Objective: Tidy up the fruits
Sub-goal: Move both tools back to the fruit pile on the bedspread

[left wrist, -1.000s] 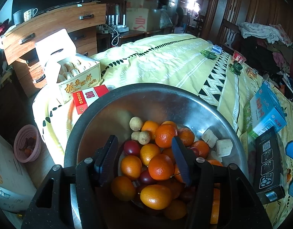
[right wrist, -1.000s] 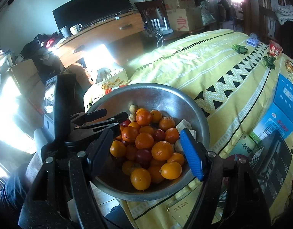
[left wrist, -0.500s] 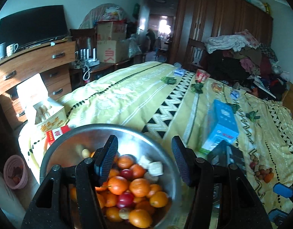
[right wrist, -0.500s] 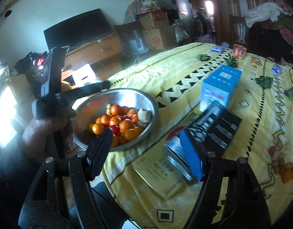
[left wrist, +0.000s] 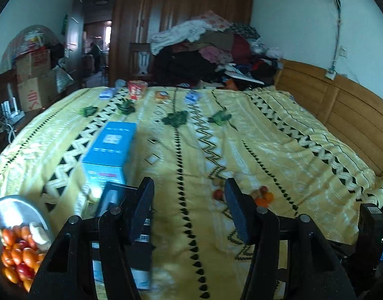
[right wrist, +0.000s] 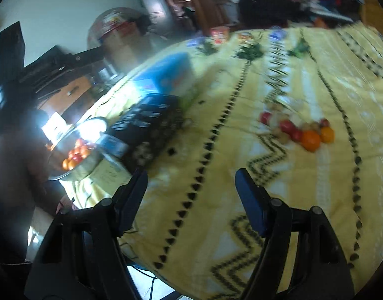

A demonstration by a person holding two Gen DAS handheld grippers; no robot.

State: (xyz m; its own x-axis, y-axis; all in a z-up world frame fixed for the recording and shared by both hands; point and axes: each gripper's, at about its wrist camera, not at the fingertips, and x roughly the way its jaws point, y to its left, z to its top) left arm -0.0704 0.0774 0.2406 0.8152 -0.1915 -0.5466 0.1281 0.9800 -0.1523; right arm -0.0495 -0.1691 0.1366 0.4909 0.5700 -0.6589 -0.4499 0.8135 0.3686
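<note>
left tongs [left wrist: 189, 200]: wide open, empty | right tongs [right wrist: 191, 192]: wide open, empty | loose fruit [right wrist: 308, 135] on bedspread [right wrist: 328, 187]

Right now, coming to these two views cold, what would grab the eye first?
The yellow patterned bedspread fills both views, with a small cluster of loose fruit lying out in its middle. At the bed's left edge sits a metal bowl heaped with oranges and red fruit, beside a blue box. Both the left gripper and right gripper are open and empty.

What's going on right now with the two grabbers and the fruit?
Left gripper open, empty. Right gripper open, empty. Loose fruit on yellow bedspread ahead; metal bowl of fruit far left. Nothing between right gripper and loose fruit.
</note>
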